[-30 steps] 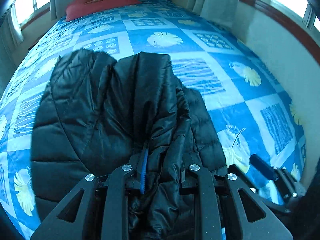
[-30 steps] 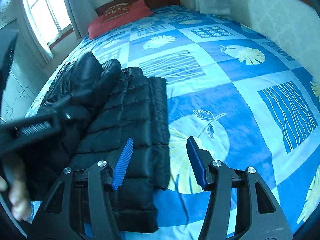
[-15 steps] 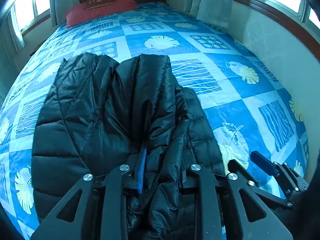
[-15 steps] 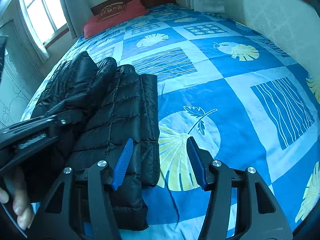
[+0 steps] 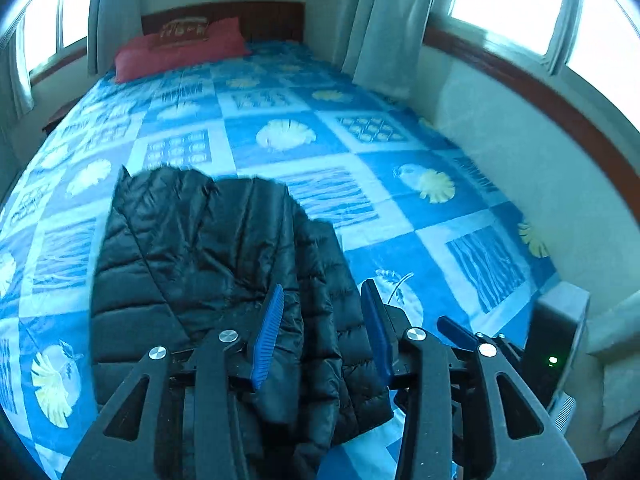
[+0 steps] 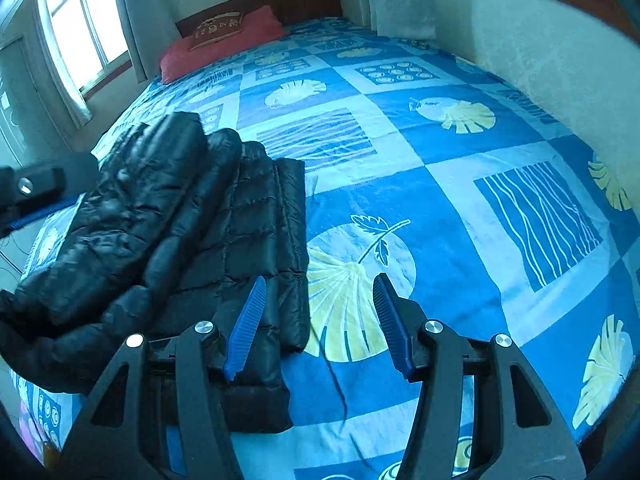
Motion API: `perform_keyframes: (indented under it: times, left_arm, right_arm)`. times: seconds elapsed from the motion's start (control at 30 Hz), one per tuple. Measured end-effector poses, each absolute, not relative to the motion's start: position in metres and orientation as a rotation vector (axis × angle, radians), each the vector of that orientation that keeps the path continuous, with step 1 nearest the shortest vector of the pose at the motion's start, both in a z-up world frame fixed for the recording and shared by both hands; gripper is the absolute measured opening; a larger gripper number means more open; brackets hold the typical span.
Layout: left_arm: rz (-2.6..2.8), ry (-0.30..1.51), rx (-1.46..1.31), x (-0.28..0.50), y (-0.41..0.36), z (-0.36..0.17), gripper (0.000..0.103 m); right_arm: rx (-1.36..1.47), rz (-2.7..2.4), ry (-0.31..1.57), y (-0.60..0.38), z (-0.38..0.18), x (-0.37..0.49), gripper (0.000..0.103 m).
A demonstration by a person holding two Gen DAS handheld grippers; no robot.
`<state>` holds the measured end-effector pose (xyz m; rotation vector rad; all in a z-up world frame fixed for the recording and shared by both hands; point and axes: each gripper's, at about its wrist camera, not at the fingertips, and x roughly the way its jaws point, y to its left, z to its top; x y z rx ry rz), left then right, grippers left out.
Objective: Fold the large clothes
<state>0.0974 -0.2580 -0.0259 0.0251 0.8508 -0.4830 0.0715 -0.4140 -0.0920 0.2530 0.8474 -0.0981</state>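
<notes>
Black quilted fabric fills the near left part of the bed: the puffer jacket (image 5: pixel 200 272) lies on the blue patterned bedspread (image 5: pixel 400 168), toward the foot end, far from the red pillow (image 5: pixel 180 48) at the headboard.

As I judge it, the folding is well advanced but not finished. In the right wrist view the jacket (image 6: pixel 192 240) is already narrow. Its right side makes a straight, flat edge, and on top of the body lie two long padded rolls, probably the sleeves or a side that was turned in. These upper layers look loose and puffy, not pressed flat. The length of the garment seems not folded yet, so a fold from the bottom toward the collar is probably left, and some smoothing.

Left hand-held gripper (image 5: pixel 320 320) is above the jacket with its jaws opening. The fabric is seen below between the blue pads, but the pads do not press on it. Right hand-held gripper (image 6: pixel 316 320) stands half wide and holds nothing; it hangs over the right edge of the jacket and the leaf print just beside it.
</notes>
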Motion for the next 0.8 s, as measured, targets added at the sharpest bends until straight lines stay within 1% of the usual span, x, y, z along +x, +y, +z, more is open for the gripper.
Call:
perform_keyframes:
  times: [0.1,0.17,0.2,0.33,0.4,0.47,0.53,0.7,0.73,0.77,0.8]
  left_arm:
    - [-0.473,0.807,0.014,0.092,-0.235,-0.015,0.042]
    - [-0.435,0.786,-0.001,0.094,-0.213,-0.014,0.051]
    - [-0.399,0.774,-0.010,0.096,-0.196,-0.016,0.053]
    - [-0.270,0.779,-0.034,0.108,-0.142,-0.034,0.053]
    - [-0.209,0.796,-0.062,0.115,-0.114,-0.047,0.053]
    - [-0.164,0.820,-0.091,0.122,-0.091,-0.062,0.053]
    - [-0.131,0.860,-0.132,0.129,-0.070,-0.080,0.053]
    - [-0.136,0.910,-0.187,0.134,-0.050,-0.109,0.053]
    - [-0.144,0.914,-0.195,0.133,-0.048,-0.113,0.053]
    - [-0.152,0.917,-0.202,0.132,-0.046,-0.116,0.053]
    - [-0.161,0.924,-0.210,0.133,-0.045,-0.120,0.053]
  right_arm:
    - [0.245,-0.082,0.830,-0.405,-0.082,0.072,0.056]
    - [0.231,-0.068,0.818,-0.395,-0.076,0.075,0.060]
    - [0.225,-0.063,0.816,-0.390,-0.074,0.077,0.060]
    - [0.216,-0.029,0.808,-0.370,-0.065,0.092,0.061]
    - [0.234,-0.006,0.803,-0.360,-0.059,0.103,0.063]
    - [0.241,0.010,0.798,-0.350,-0.055,0.113,0.073]
    - [0.219,0.014,0.821,-0.336,-0.057,0.128,0.079]
    - [0.204,0.004,0.962,-0.323,-0.086,0.154,0.079]
    - [0.233,0.027,0.971,-0.324,-0.090,0.155,0.073]
    - [0.256,0.051,0.975,-0.324,-0.094,0.154,0.051]
    - [0.248,0.046,0.981,-0.323,-0.095,0.154,0.042]
